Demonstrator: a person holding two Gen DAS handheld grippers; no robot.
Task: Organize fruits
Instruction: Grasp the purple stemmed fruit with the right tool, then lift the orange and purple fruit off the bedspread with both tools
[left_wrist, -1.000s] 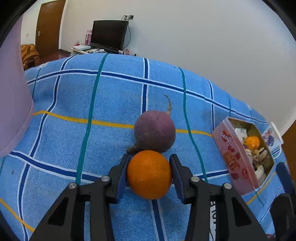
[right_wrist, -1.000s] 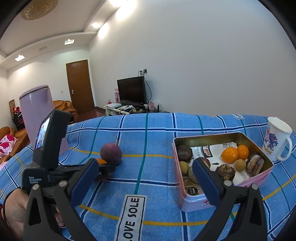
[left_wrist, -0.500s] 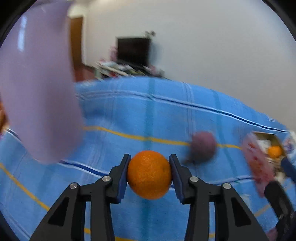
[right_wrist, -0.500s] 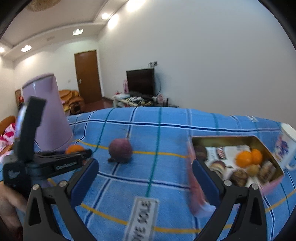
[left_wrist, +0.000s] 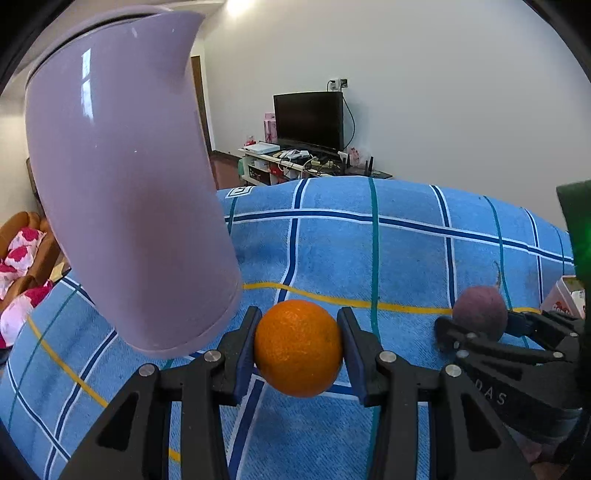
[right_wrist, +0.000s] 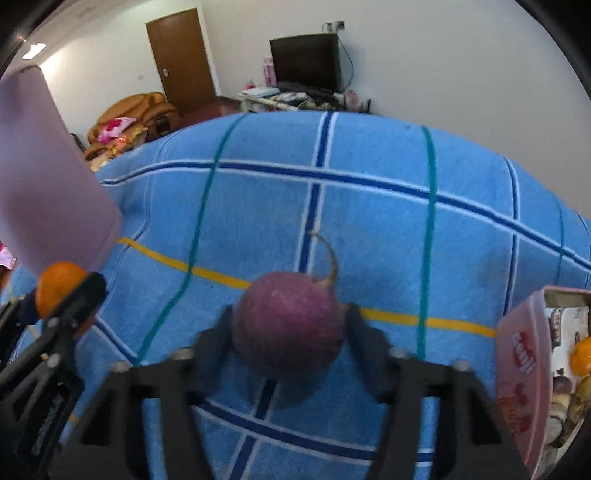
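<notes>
My left gripper (left_wrist: 298, 345) is shut on an orange (left_wrist: 298, 354) and holds it just above the blue checked cloth (left_wrist: 406, 251), close to the base of a lilac jug (left_wrist: 125, 206). To its right a round purple fruit (right_wrist: 290, 321) with a dry curled stem rests on the cloth. My right gripper (right_wrist: 290, 314) straddles this fruit, and its jaws are closing with the pads against the fruit's two sides. The left wrist view shows the same purple fruit (left_wrist: 479, 312) in the right gripper (left_wrist: 476, 325). The orange (right_wrist: 59, 282) appears at the far left of the right wrist view.
A pink tin (right_wrist: 521, 354) holding several fruits and snacks stands at the right edge. The tall lilac jug (right_wrist: 40, 177) stands at the left on the cloth. Beyond the table are a TV stand, a brown door and a sofa.
The right gripper has swung left and down from the tin onto the purple fruit, and its wide jaws have narrowed around it. The left gripper has carried the orange left toward the jug.
</notes>
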